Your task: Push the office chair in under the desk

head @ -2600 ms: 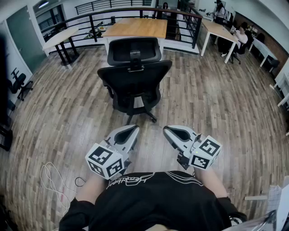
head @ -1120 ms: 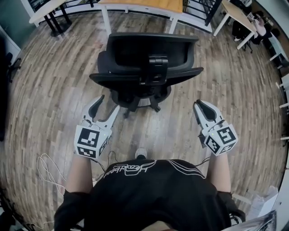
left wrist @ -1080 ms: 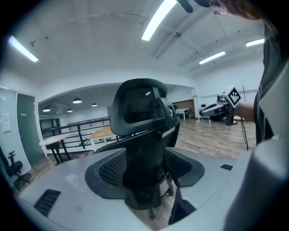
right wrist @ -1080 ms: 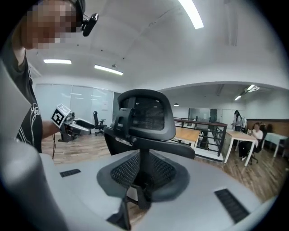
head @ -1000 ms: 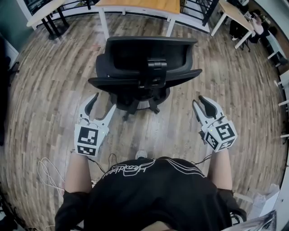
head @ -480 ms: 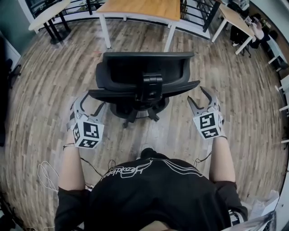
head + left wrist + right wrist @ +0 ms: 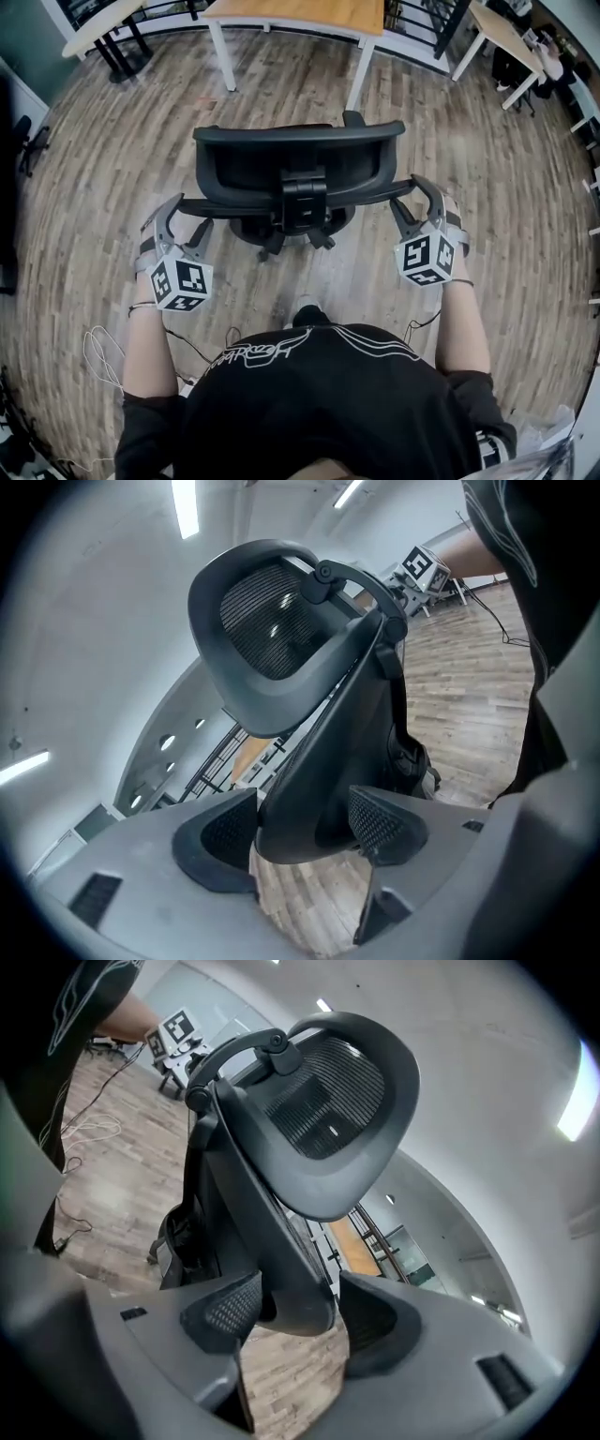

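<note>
A black office chair [image 7: 291, 159] stands with its back to me, a short way out from the wooden desk [image 7: 300, 11] with white legs. My left gripper [image 7: 186, 214] is at the left edge of the backrest, my right gripper [image 7: 409, 194] at its right edge. In the left gripper view the chair's [image 7: 309, 714] dark backrest edge sits between the wide-spread jaws of the left gripper [image 7: 305, 832]. The right gripper view shows the same: the chair's [image 7: 281, 1147] edge lies between the spread jaws of the right gripper [image 7: 300, 1314]. Neither pair of pads clamps it.
Wood-plank floor all round. A second desk [image 7: 98, 23] stands at the far left and another [image 7: 502, 28] at the far right, with a black railing behind. A white cable [image 7: 98, 347] lies coiled on the floor by my left foot.
I have closed in on the chair. Both grippers spread their jaws and moved forward, from beside my hips to the two side edges of the backrest.
</note>
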`<state>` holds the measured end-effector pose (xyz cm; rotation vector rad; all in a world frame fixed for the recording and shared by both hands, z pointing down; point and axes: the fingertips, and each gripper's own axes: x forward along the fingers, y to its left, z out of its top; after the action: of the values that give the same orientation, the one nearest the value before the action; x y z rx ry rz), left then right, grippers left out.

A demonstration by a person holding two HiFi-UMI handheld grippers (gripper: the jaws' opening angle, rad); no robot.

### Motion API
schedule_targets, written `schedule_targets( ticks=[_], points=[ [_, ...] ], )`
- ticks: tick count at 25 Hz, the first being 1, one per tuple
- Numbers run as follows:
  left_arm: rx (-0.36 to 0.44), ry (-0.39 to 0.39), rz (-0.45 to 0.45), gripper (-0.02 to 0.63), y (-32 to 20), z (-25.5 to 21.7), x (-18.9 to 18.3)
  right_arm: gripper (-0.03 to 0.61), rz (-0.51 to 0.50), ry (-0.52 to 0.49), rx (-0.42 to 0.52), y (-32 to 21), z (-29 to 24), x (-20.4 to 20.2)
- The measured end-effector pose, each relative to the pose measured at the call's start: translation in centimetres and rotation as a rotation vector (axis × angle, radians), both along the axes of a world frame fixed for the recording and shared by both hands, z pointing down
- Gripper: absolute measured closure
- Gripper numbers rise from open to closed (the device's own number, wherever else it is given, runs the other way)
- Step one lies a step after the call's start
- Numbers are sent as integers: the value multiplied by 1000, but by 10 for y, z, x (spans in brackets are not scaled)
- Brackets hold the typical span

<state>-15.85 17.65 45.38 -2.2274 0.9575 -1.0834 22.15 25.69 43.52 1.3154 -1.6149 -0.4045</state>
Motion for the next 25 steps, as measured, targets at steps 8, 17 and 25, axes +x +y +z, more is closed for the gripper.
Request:
schedule_targets(
  ticks=[8, 17, 25],
  points=[
    [61, -48, -58, 364, -14, 0, -1, 325, -73, -7, 21, -5, 4, 3],
    [31, -58, -111, 364, -44, -2, -5, 329, -129, -27, 18, -28, -2, 0],
    [17, -88, -151, 364, -78, 0, -6, 333, -169, -52, 39, -53, -2, -1]
  ],
)
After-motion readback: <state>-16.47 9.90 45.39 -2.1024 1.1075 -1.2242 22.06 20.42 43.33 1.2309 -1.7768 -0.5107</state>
